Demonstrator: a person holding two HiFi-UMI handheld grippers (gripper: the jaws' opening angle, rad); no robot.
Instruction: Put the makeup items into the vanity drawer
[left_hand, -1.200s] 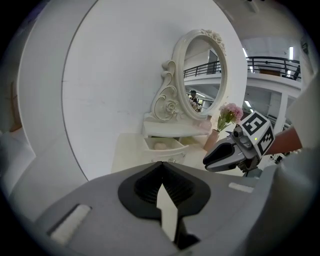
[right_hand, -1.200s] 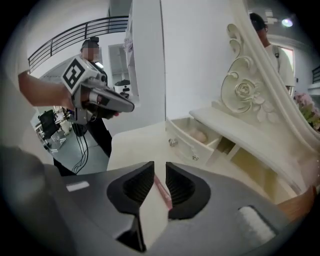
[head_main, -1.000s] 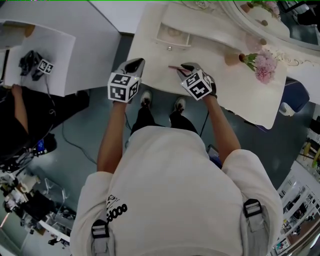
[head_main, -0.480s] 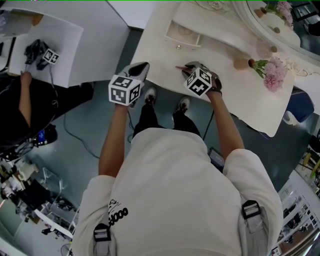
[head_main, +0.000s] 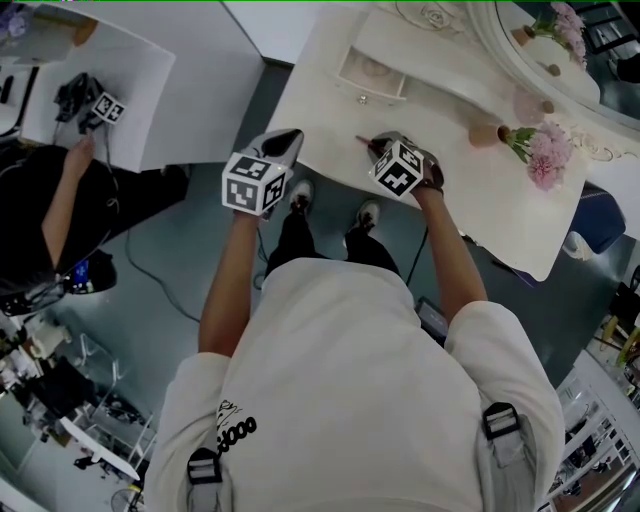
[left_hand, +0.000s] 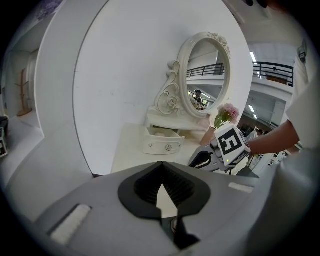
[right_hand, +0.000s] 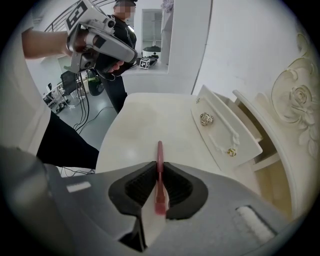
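Note:
A slim pink makeup pencil (right_hand: 159, 155) lies on the cream vanity top (head_main: 440, 165), and its tip pokes out past my right gripper (head_main: 374, 146). The right gripper's jaws have just been closing, and their pads now press on the pencil (head_main: 362, 140) from both sides. In the right gripper view, that gripper (right_hand: 159, 169) points steeply down at the tabletop. The open vanity drawer (head_main: 372, 76) sits beyond it, with its front and two knobs (right_hand: 225, 132) up to the right. My left gripper (head_main: 285, 138) hovers at the vanity's left edge, shut and empty (left_hand: 161, 169).
An ornate oval mirror (left_hand: 206, 75) stands behind the drawer (left_hand: 162, 141). A small vase of pink flowers (head_main: 540, 150) is at the right of the vanity top. Another person (head_main: 50, 220) stands at a white table (head_main: 140, 90) to the left, holding other grippers.
My right gripper has sunk a little onto the pink pencil, which now shows only as a tip beyond its jaws. The left gripper has hardly shifted.

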